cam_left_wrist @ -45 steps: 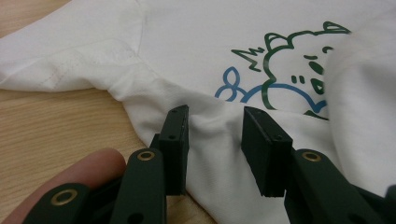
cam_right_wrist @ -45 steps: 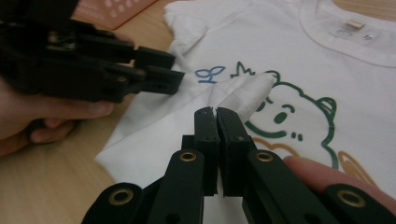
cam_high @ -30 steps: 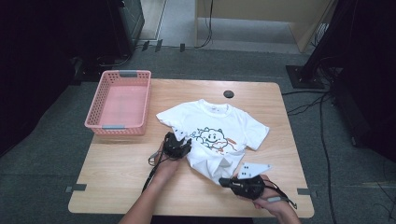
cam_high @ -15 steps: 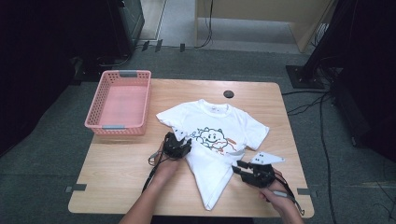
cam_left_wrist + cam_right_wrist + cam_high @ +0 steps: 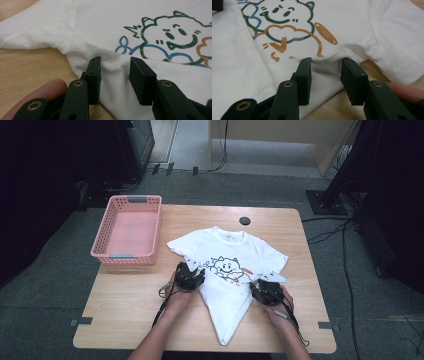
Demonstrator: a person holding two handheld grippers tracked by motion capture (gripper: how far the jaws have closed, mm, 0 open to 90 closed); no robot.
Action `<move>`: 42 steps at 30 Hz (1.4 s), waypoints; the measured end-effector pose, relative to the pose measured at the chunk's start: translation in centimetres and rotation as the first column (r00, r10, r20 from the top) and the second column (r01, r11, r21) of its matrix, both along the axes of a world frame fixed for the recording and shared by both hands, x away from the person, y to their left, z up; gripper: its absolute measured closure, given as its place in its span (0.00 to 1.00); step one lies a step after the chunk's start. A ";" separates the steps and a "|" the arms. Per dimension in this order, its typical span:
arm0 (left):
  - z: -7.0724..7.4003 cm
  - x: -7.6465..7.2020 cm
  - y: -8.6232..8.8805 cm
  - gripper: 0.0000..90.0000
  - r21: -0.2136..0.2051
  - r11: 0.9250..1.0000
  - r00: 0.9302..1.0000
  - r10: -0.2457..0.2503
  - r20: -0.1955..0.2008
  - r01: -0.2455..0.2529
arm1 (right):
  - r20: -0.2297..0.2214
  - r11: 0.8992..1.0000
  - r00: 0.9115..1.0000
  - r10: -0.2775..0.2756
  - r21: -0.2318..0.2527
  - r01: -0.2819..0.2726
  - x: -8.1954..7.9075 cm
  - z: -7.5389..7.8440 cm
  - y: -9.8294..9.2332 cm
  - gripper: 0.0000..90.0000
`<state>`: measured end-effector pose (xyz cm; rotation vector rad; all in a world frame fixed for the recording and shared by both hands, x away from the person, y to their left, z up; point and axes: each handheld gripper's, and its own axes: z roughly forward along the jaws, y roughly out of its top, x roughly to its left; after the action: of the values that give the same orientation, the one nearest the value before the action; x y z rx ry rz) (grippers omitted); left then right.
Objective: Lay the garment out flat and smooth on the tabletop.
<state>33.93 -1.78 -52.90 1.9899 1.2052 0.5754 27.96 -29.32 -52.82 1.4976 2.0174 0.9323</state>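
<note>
White T-shirt (image 5: 227, 270) half folded on the tabletop (image 5: 125, 320), 2 tongs at its edges.

The pink basket (image 5: 129, 232), beyond and outward of the left tongs (image 5: 189, 276), holds nothing. The right tongs (image 5: 265, 291) have just been opening; both pairs stand spread, cloth bunched between the jaws, unpinched. The shirt's lower part narrows to a point between the tongs, its hem hidden. A small black disc (image 5: 244, 220) lies beyond the collar.

Pink basket (image 5: 127, 230) at table's (image 5: 125, 320) left edge – upright. Small black disc (image 5: 244, 220) near the far edge, well apart from the basket – cables on floor (image 5: 340, 235).
</note>
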 end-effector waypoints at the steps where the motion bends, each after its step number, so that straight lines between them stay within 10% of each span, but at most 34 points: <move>1: 0.0 0.0 0.0 0.69 -0.001 1.000 1.000 0.002 -0.001 -0.002 | 0.005 1.000 1.000 0.000 -0.011 0.000 0.2 0.0 0.1 0.68; 7: 0.3 -1.2 -0.4 0.62 0.009 1.000 0.996 0.000 0.092 -0.001 | 0.041 1.000 0.999 0.019 0.005 -0.019 1.5 -0.4 -0.3 0.68; 15: 1.6 -2.7 -2.6 0.63 -0.090 0.982 0.986 -0.165 0.039 0.168 | 0.049 1.000 0.999 0.020 0.008 -0.020 2.3 -0.5 -0.3 0.68; 21: 1.0 -3.6 -6.1 0.69 -0.009 0.953 0.952 -0.304 -0.040 0.304 | 0.049 1.000 0.999 0.020 0.006 -0.020 2.2 -0.5 -0.3 0.68; 30: 0.2 -4.1 -6.9 1.00 0.027 0.952 0.952 -0.304 -0.012 0.305 | 0.050 1.000 0.999 0.018 0.005 -0.018 2.2 -0.5 -0.3 0.68; 36: 1.1 -4.0 -5.2 1.00 -0.076 0.947 0.949 -0.315 -0.008 0.313 | 0.050 1.000 0.999 0.018 0.006 -0.018 2.2 -0.5 -0.3 0.68; 42: 2.4 -5.0 -2.5 1.00 -0.163 0.926 0.939 -0.345 -0.002 0.340 | 0.049 1.000 0.999 0.017 0.007 -0.017 2.2 -0.5 -0.3 0.68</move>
<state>28.91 -4.30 -50.51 2.0141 0.8601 0.2631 30.20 -29.65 -53.33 1.4497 1.9966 0.9751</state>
